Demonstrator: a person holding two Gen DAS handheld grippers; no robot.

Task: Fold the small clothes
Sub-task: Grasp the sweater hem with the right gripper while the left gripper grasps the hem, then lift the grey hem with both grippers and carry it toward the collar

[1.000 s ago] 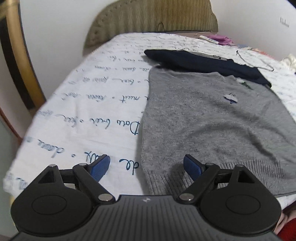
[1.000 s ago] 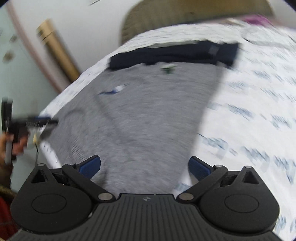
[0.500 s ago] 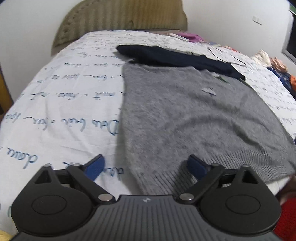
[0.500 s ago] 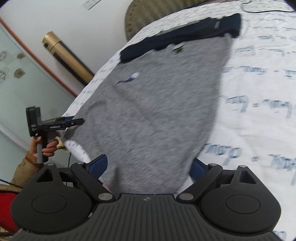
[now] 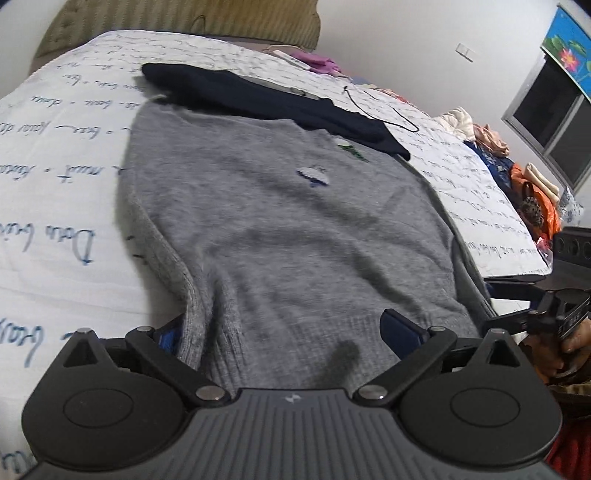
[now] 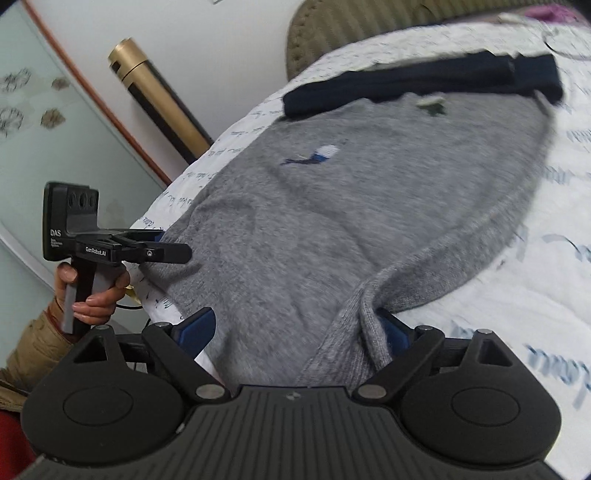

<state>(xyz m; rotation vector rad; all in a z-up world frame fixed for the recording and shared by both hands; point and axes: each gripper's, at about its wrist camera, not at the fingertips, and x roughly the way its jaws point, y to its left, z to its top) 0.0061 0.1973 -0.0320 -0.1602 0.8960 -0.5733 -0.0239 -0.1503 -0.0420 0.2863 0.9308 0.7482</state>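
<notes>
From the left wrist view, the white bed sheet [image 5: 55,155] with blue handwriting print runs along the left, and the grey sweater [image 5: 288,229] lies spread flat across the middle of the bed, its ribbed hem toward the camera. The left gripper [image 5: 280,332] sits at the hem's left corner with its fingers [image 5: 400,326] spread wide apart; the sweater's side edge bunches up against the left finger, while the hem lies between the two, not pinched. Beyond the sweater's collar a dark navy garment [image 5: 266,99] lies across the bed, overlapping the grey top edge, and behind it stands the olive headboard [image 5: 184,18]. Farther right a thin black wire hanger [image 5: 384,107] rests on the sheet, then a heap of mixed clothes [image 5: 517,173] beside the window [image 5: 554,125]. In the right wrist view, the other gripper is seen side-on at the far left, held in a hand [image 6: 92,295], its tips at the sweater's corner. The right gripper [image 6: 295,328] is at the hem's right corner, fingers [image 6: 195,326] likewise open, a raised fold of knit lying against the right finger.
</notes>
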